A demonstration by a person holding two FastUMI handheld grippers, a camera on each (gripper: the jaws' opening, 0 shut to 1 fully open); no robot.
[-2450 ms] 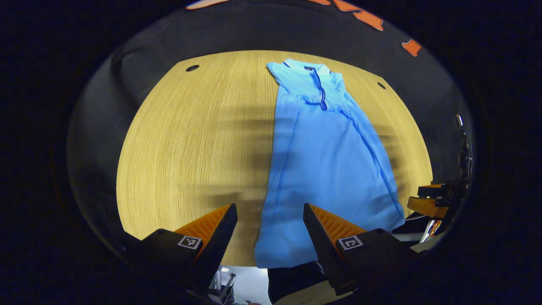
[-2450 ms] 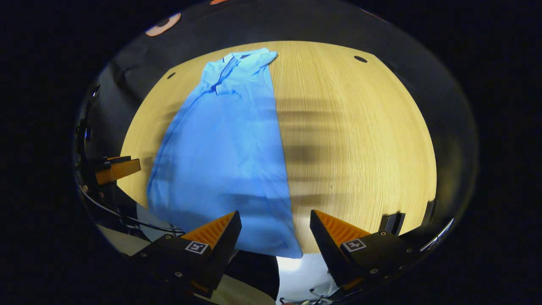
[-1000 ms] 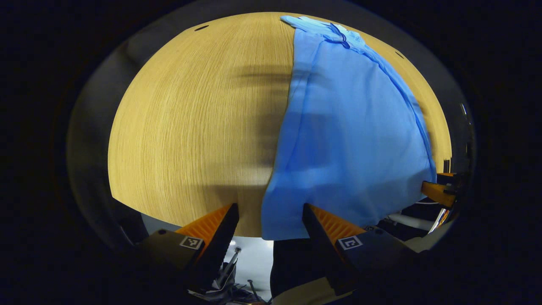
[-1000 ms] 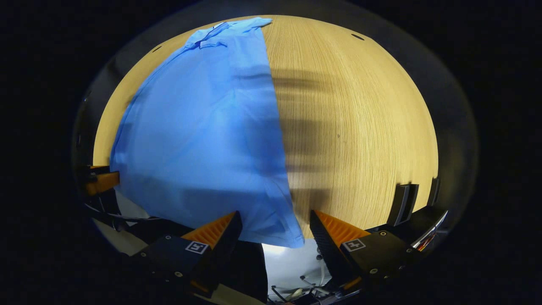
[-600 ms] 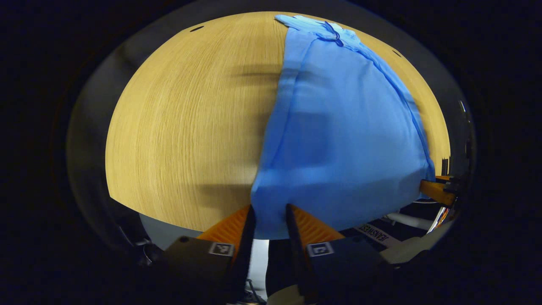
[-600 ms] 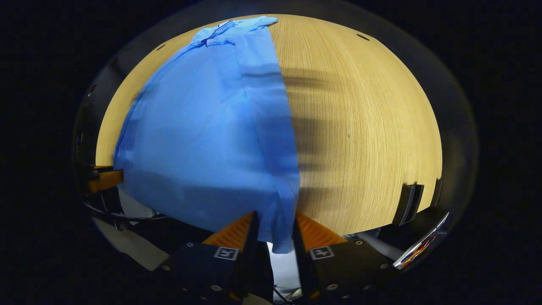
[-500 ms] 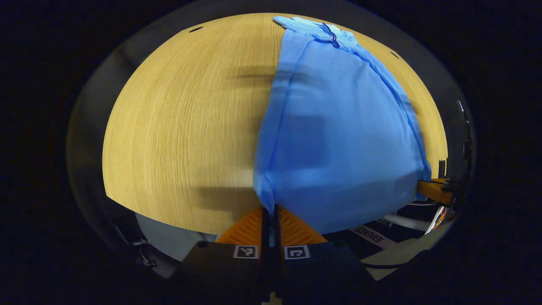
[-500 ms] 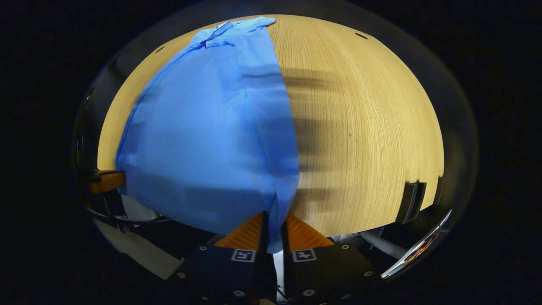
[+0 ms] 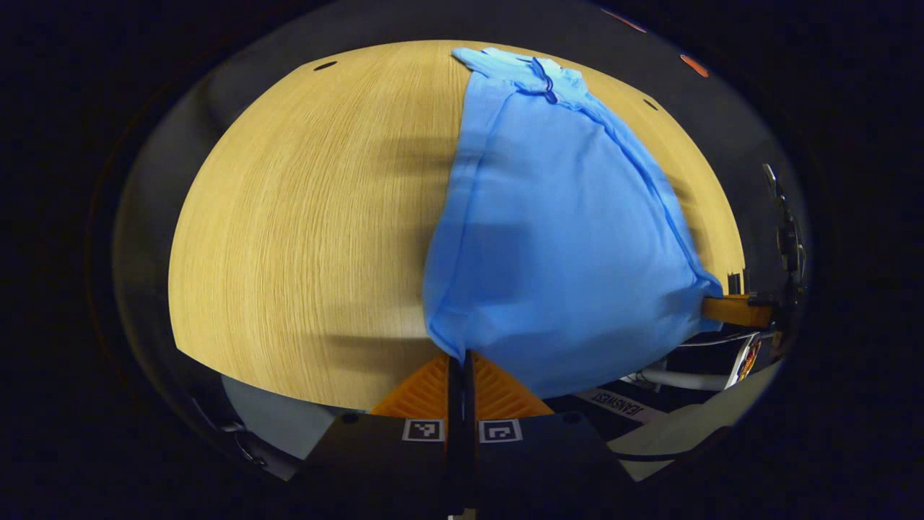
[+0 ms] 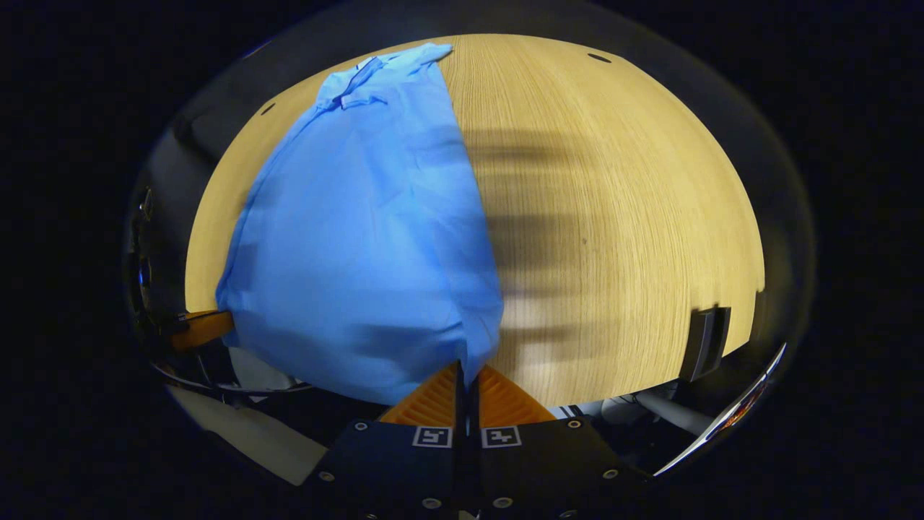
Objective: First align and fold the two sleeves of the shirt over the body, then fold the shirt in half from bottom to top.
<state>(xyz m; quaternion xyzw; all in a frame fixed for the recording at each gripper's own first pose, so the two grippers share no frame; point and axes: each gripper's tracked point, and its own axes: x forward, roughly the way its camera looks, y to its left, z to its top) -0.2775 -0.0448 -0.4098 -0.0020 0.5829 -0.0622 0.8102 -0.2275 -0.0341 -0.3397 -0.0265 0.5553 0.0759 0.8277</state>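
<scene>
My jaws, spread a second ago, now pinch the shirt [image 9: 563, 238] hem: left gripper [image 9: 460, 361] and right gripper [image 10: 468, 372] at frame bottom, collar at upper counter [image 9: 303, 217].

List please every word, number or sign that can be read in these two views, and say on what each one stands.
No text can be quoted with confidence.
White strip below the table: dark print, upside down, too small to read reliably.
Square markers on the left gripper and the right gripper: patterns, not words.
Shirt: no print visible.
</scene>
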